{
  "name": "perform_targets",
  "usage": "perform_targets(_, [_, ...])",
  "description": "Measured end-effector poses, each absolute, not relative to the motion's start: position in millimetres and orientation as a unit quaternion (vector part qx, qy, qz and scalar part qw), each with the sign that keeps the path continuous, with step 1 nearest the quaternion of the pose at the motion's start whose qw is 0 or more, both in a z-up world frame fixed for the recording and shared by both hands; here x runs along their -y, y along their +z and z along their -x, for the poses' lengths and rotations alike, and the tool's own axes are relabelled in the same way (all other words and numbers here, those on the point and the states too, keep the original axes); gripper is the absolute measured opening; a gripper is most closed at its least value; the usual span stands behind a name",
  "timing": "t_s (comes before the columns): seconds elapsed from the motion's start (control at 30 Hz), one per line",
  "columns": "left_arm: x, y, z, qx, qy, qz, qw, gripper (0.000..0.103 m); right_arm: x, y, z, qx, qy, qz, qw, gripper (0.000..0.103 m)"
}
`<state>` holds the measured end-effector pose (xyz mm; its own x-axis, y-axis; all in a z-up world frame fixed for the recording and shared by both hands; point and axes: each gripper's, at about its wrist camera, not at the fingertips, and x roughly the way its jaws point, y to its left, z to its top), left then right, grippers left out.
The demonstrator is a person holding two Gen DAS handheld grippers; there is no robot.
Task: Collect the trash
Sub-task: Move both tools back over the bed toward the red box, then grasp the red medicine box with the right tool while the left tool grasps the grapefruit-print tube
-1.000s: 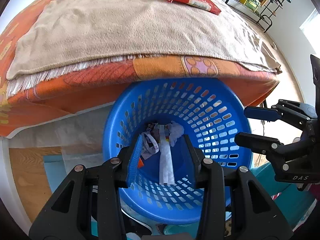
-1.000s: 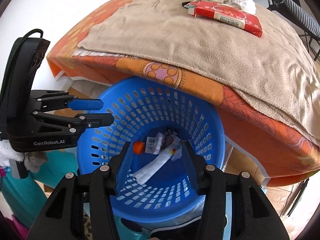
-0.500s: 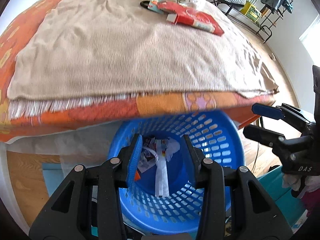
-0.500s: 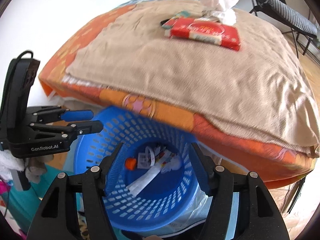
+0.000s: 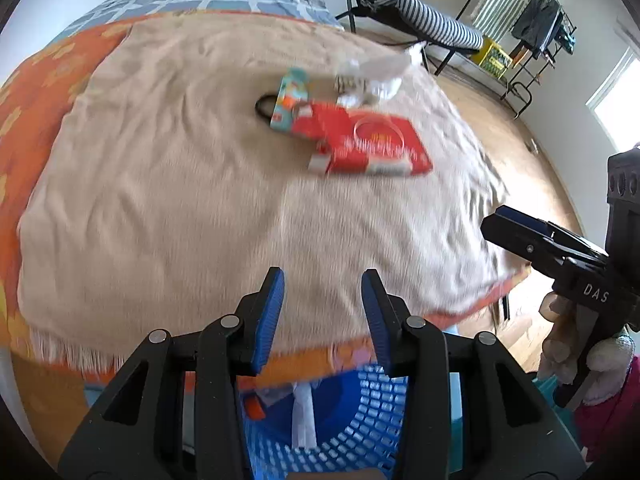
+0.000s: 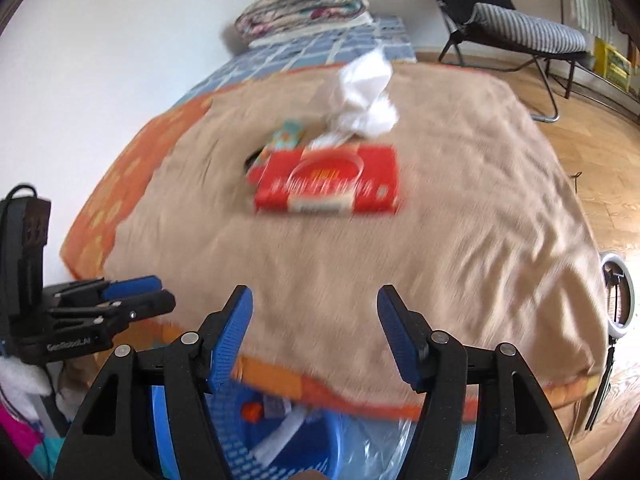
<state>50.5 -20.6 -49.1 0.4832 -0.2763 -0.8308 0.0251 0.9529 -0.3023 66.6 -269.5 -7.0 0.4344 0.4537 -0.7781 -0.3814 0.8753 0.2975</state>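
Observation:
On the beige blanket lie a red flat box, a crumpled white tissue, a small teal packet and a black ring. Both grippers hover over the bed's near edge, well short of these items. My left gripper is open with nothing between its blue pads. My right gripper is open wider, also empty. The blue basket sits below the bed edge, holding an orange cap, paper scraps and a white strip.
The bed has an orange cover and a folded quilt at its head. A black chair with a striped cushion and a drying rack stand on the wooden floor beyond. A ring light stands at the right.
Both grippers rose from over the basket and now look across the bed top. The basket slid to the bottom of both views. The right jaws spread wider.

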Motion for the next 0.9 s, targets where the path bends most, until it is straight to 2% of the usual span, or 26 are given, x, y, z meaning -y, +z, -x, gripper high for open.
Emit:
perform_targets(0.47, [6,-40,-118,-0.480,-0.080,0.125,0.864,0.041,266,-25,-143,-0.509,0.231,-0.075,0.826,0.065])
perform_targets(0.9, [-13,-43,-171,-0.472,-0.076,0.168,0.862,0.041,237,-30,-215,-0.507,0.308,-0.062,0.803,0.065])
